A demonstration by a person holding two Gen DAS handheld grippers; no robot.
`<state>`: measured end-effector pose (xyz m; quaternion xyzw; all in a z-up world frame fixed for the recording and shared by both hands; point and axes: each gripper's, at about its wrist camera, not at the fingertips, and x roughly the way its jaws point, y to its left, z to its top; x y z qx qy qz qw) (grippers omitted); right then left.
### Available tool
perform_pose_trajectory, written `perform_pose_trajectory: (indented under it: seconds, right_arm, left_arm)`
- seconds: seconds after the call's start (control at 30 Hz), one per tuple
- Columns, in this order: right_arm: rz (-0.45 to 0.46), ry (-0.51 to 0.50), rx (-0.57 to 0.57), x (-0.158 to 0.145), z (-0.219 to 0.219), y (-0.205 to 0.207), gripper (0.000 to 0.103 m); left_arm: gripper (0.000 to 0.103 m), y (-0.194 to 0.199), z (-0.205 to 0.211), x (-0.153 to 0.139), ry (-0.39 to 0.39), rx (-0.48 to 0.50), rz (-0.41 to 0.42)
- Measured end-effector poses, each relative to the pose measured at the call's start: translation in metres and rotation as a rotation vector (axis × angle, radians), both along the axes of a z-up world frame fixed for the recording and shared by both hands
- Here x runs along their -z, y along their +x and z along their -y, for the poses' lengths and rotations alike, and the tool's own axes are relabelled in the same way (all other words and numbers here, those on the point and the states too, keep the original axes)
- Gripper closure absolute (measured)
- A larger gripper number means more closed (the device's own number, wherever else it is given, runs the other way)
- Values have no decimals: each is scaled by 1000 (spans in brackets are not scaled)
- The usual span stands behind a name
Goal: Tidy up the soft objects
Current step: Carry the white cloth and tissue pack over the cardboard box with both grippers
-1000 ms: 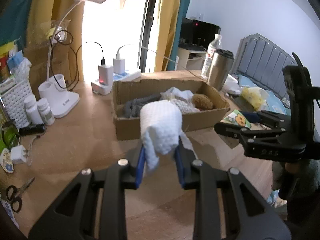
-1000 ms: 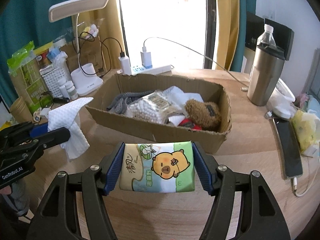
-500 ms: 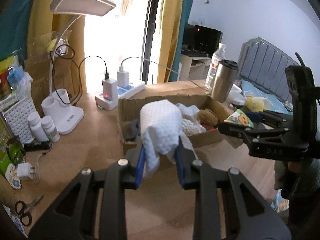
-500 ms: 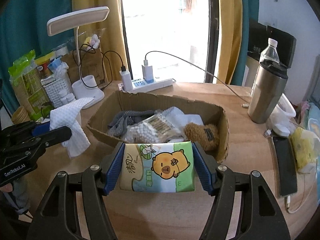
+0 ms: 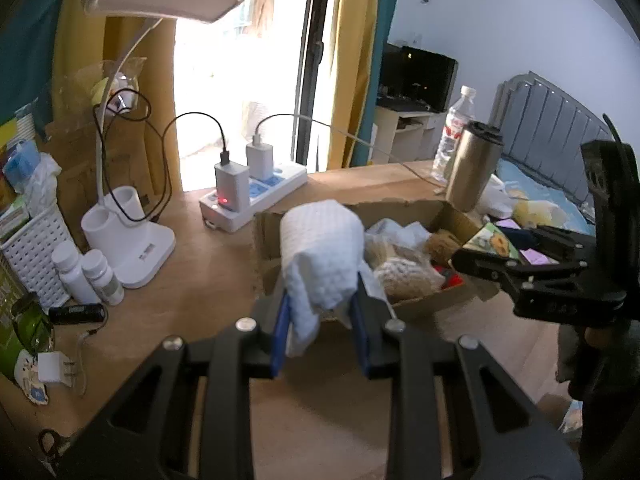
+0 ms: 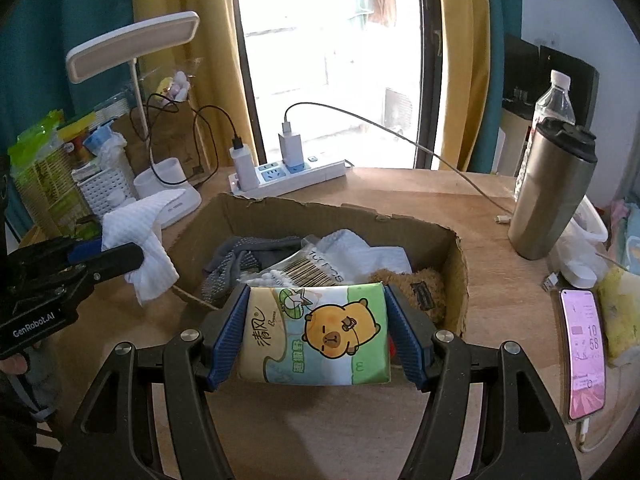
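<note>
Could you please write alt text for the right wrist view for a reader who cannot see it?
The right hand-held gripper grips a cartoon-printed tissue pack before an open cardboard box of soft items on a wooden desk. At left, the left hand-held gripper holds a white cloth.

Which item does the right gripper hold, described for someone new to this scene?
Find the open cardboard box on the wooden desk. Just before its near wall, the right gripper clamps a soft tissue pack, the only item printed with an orange cartoon capybara.

The right hand-held gripper (image 6: 316,334) clamps a tissue pack (image 6: 316,336) above the cardboard box (image 6: 456,276).
</note>
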<state>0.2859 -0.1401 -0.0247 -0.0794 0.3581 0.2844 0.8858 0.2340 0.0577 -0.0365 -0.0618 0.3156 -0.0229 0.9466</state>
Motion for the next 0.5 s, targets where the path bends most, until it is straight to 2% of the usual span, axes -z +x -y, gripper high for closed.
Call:
perform_pose_trajectory:
  seconds: [0.5]
  right_arm:
    - [-11, 28, -2, 8, -2, 26, 33]
  left_arm:
    - [74, 40, -2, 12, 1, -7, -33]
